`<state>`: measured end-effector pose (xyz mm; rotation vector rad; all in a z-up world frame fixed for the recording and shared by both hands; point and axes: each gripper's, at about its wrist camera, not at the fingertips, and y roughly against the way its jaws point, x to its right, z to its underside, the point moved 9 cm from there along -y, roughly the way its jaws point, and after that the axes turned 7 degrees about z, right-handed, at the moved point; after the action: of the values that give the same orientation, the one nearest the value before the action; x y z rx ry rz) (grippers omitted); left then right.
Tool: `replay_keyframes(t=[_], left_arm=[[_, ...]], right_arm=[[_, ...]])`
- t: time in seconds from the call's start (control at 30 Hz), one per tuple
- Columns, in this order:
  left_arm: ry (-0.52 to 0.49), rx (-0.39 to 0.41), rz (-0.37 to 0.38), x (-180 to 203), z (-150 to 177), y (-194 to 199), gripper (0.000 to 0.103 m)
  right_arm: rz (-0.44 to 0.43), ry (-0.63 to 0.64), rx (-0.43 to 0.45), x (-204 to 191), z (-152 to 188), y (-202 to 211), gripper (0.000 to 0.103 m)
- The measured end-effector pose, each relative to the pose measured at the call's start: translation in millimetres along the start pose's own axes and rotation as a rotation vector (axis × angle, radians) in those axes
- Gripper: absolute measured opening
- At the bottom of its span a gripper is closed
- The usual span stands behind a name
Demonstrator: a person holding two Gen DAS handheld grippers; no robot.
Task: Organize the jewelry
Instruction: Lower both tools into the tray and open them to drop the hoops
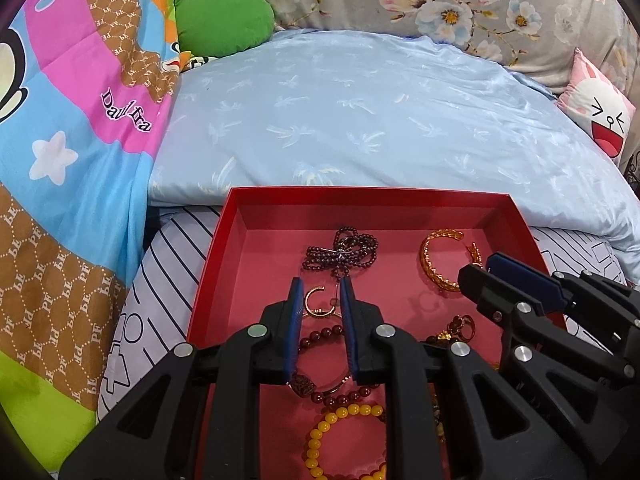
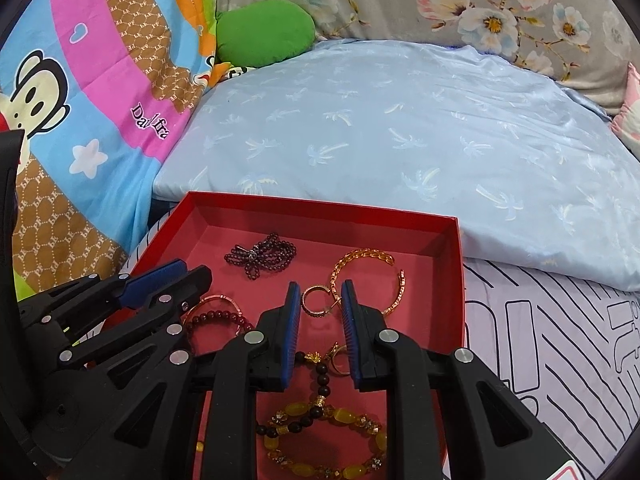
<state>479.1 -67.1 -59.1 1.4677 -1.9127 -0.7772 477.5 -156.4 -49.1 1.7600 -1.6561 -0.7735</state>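
Both grippers hang over the red box (image 1: 224, 248), left gripper (image 1: 320, 292) and right gripper (image 2: 320, 294) slightly parted, holding nothing. Likely the approach step; next, lowering onto the small ring (image 2: 314, 300).

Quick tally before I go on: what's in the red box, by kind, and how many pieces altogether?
Beaded pieces: 5 (dark purple strand, red bracelet, yellow bracelet, amber bracelet, black strand)
Open gold bangle: 1
Small gold hoops: 2 (far hoop, near hoop)
Total: 8 that I can tell apart; more may be hidden.
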Motion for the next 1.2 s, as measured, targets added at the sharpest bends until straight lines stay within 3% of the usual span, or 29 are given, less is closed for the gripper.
replay_keyframes(t=[0.33, 0.53, 0.8, 0.9, 1.2], left_arm=[[0.013, -0.009, -0.014, -3.9, 3.3, -4.5, 0.020], [0.015, -0.007, -0.022, -3.0, 4.5, -4.1, 0.028], [0.016, -0.010, -0.025, -3.1, 6.3, -3.9, 0.029], [0.019, -0.012, -0.028, -3.6, 5.7, -3.8, 0.034], [0.066, 0.038, -0.027, -7.8, 10.9, 24.6, 0.035]], right_arm=[[0.022, 0.011, 0.020, 1.1, 0.7, 0.0, 0.021], [0.037, 0.011, 0.035, 3.0, 0.7, 1.4, 0.021], [0.041, 0.010, 0.032, 2.9, 1.6, 1.4, 0.022], [0.044, 0.008, 0.029, 3.4, 1.7, 1.1, 0.025], [0.079, 0.053, 0.082, -2.0, 5.7, 31.8, 0.033]])
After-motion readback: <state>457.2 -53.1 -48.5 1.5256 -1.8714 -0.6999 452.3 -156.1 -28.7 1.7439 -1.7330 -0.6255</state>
